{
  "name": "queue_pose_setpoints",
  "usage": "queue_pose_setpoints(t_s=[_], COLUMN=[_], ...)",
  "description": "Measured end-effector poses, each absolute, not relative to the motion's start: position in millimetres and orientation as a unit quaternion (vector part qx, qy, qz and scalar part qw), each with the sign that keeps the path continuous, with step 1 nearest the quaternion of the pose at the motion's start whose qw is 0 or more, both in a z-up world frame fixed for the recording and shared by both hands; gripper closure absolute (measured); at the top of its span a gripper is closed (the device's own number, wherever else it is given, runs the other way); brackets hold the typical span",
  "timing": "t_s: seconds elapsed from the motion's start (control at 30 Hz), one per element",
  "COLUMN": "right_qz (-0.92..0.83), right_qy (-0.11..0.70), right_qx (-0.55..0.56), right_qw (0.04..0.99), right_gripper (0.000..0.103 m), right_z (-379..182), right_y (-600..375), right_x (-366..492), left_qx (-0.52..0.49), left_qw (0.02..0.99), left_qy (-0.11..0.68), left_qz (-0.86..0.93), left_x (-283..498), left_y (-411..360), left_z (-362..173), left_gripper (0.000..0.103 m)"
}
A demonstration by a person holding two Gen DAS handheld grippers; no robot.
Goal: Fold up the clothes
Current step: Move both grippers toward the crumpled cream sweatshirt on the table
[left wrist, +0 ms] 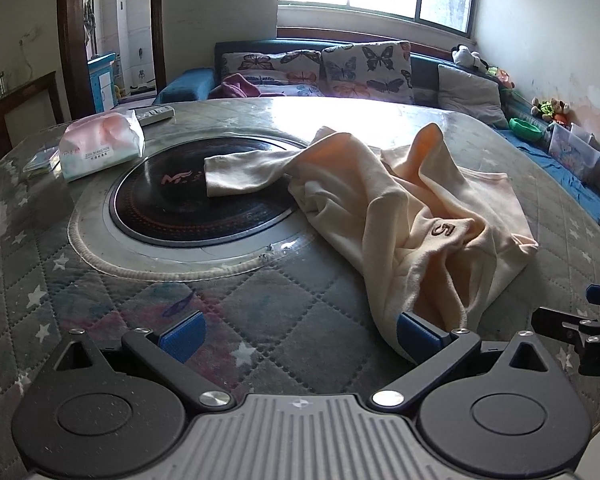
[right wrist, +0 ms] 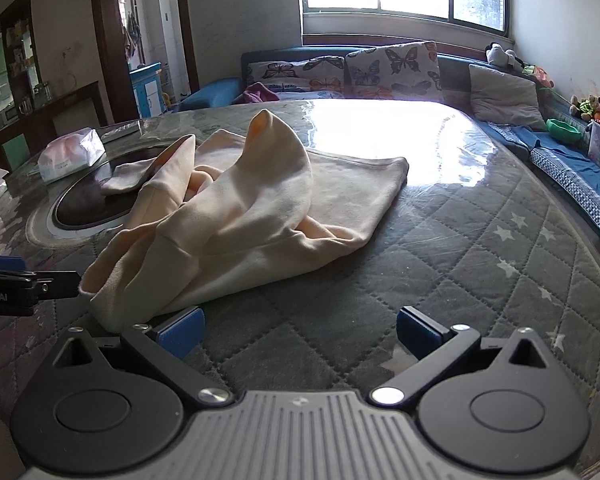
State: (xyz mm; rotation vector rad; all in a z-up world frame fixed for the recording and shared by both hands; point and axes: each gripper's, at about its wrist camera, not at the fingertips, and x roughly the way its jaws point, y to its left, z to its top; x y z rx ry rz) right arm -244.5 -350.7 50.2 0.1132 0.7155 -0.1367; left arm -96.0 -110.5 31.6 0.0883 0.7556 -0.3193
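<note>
Lying crumpled on table [left wrist: 260, 312], cream garment [left wrist: 400, 208]; L gripper [left wrist: 300, 336] & R gripper [right wrist: 300, 332] fingers spread, empty

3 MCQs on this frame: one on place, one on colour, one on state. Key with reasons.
1. Where does the garment's sleeve lie?
A. on the dark round cooktop
B. on the sofa
C. on the floor

2. What colour is the garment?
A. navy
B. cream
C. red

3. How does the left gripper stand?
A. shut on the garment
B. open, holding nothing
C. shut on the tissue pack

Key:
1 A, the sleeve end rests on the cooktop set in the table.
2 B, the cloth is pale cream throughout.
3 B, the blue pads are wide apart with bare tablecloth between them.
</note>
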Motion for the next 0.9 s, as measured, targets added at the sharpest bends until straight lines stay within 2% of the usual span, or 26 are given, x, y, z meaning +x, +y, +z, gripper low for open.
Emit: queue_pose_setpoints(t_s=[0.9], right_qz=[-0.048], right_qy=[0.352], right_qx=[0.051], right_qw=[0.933], right_gripper=[0.0], right_z=[56], right_y=[-340], right_x=[-239], left_qx=[0.071], left_qw=[0.912], left_qy=[0.37], left_qz=[-0.164], left_x=[-94], left_y=[-126], left_z=[37], left_gripper=[0.0])
